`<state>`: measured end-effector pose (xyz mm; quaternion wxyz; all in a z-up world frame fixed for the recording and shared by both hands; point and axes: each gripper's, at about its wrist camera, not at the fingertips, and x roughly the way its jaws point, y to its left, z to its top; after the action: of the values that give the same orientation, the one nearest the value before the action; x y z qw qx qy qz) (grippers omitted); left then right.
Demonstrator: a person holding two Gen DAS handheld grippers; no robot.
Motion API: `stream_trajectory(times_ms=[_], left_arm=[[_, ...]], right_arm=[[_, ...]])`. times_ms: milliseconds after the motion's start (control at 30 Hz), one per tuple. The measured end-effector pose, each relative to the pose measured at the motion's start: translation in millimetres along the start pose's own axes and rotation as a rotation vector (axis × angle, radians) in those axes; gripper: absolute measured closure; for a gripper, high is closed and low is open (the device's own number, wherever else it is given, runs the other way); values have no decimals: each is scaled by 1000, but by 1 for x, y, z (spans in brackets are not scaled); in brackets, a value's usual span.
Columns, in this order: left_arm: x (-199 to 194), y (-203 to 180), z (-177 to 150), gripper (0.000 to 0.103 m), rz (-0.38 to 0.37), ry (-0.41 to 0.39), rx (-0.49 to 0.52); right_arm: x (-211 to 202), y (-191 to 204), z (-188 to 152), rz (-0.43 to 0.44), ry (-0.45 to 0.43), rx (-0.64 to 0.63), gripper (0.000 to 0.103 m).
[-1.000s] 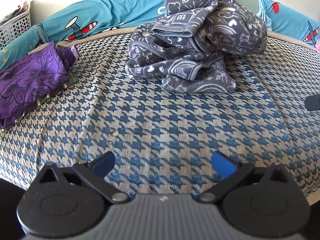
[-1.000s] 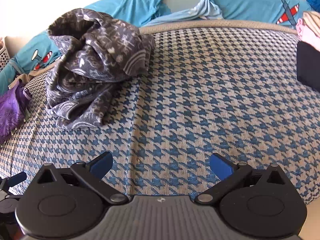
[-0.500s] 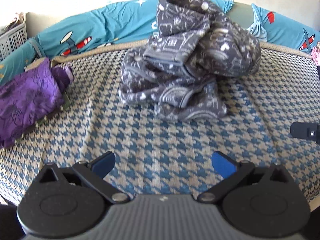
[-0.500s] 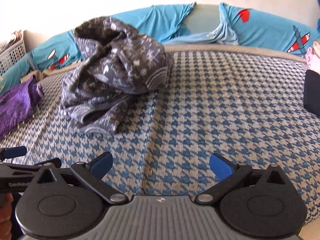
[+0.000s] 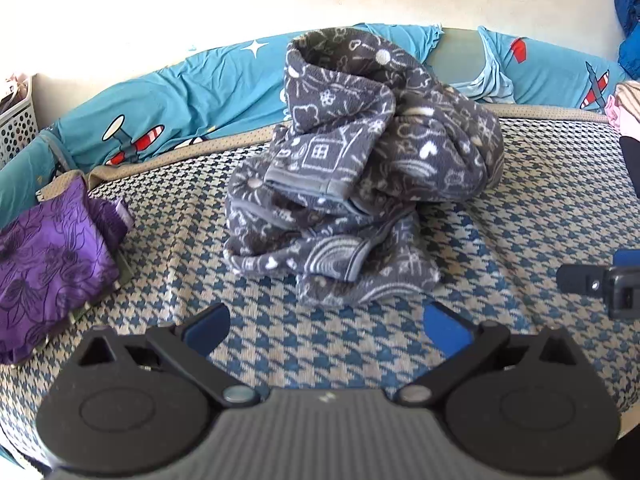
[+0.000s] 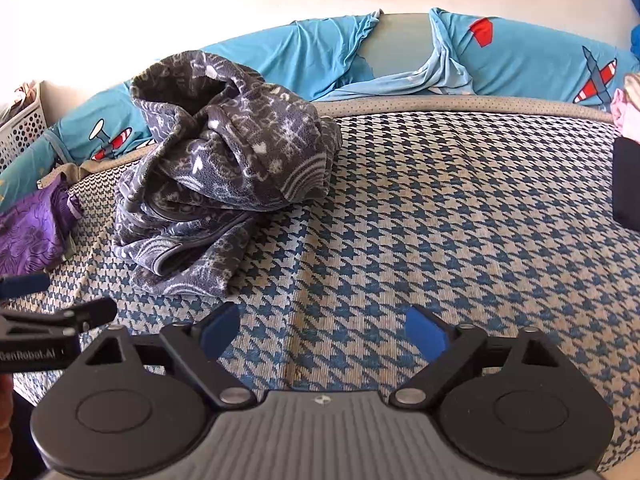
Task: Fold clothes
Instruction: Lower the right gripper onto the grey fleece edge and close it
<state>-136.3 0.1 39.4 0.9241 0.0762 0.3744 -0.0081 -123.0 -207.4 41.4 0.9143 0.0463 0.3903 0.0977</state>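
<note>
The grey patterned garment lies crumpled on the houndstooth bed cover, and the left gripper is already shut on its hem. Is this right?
Not quite. The grey patterned garment lies crumpled on the houndstooth bed cover, but the left gripper is open and apart from it, as the left wrist view shows.

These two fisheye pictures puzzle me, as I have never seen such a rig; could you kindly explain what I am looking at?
No robot here: a person holds a two-finger gripper in each hand, and each carries a camera looking forward along its fingers. The black discs and blue pads at the bottom are the tool itself. One picture comes from the left gripper, the other from the right gripper; each also glimpses the other at its edge. Both are open and hold nothing.

They hover over a bed with a blue houndstooth cover. On it lies a crumpled grey patterned fleece garment, not yet folded, and to its left a purple floral cloth. Along the far edge lie turquoise aeroplane-print pillows.
</note>
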Motion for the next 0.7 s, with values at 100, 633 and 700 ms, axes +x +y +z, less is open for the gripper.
stream_trajectory(times_ms=[100, 633, 700], left_arm=[[4, 1, 11, 0, 6, -22, 7], [37, 2, 77, 0, -44, -122, -16], [45, 3, 83, 0, -56, -126, -31]], right_arm=[[5, 0, 5, 21, -5, 20, 17], [55, -7, 46, 69, 2, 154, 26], [62, -5, 51, 69, 0, 153, 26]])
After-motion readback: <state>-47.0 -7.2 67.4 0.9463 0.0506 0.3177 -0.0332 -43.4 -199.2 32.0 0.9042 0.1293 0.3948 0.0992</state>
